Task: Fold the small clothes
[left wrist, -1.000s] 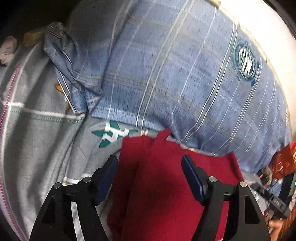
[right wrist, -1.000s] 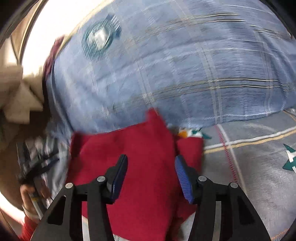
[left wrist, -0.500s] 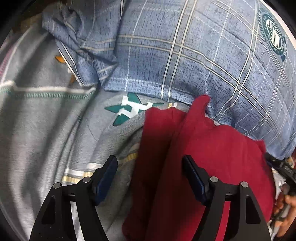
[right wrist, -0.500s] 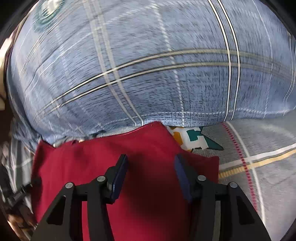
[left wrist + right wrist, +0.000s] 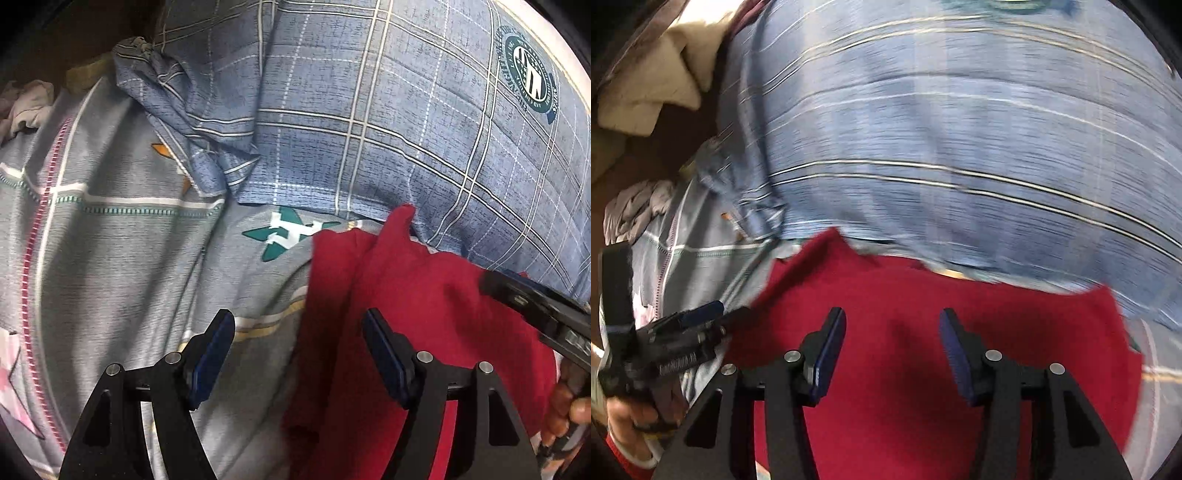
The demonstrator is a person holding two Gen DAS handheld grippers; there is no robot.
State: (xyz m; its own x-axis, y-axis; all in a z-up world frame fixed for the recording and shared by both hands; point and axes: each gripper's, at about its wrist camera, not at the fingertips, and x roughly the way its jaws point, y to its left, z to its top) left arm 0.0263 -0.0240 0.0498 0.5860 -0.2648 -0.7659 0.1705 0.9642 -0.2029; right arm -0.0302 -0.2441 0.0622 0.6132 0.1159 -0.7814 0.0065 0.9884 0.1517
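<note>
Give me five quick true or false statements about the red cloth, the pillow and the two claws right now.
1. The red fabric garment lies on a grey patterned bedsheet. True.
2. The blue plaid pillow is green. False: blue.
3. The left claw clamps the garment. False: open, gripping nothing.
4. The right claw stands open above the garment. True.
5. The pillow bears a round green emblem. True.

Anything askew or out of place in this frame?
The red garment lies uneven: one corner peaks up against the blue plaid pillow, and its left side is doubled in a loose fold. Neither gripper holds it. Nothing looks damaged.
</note>
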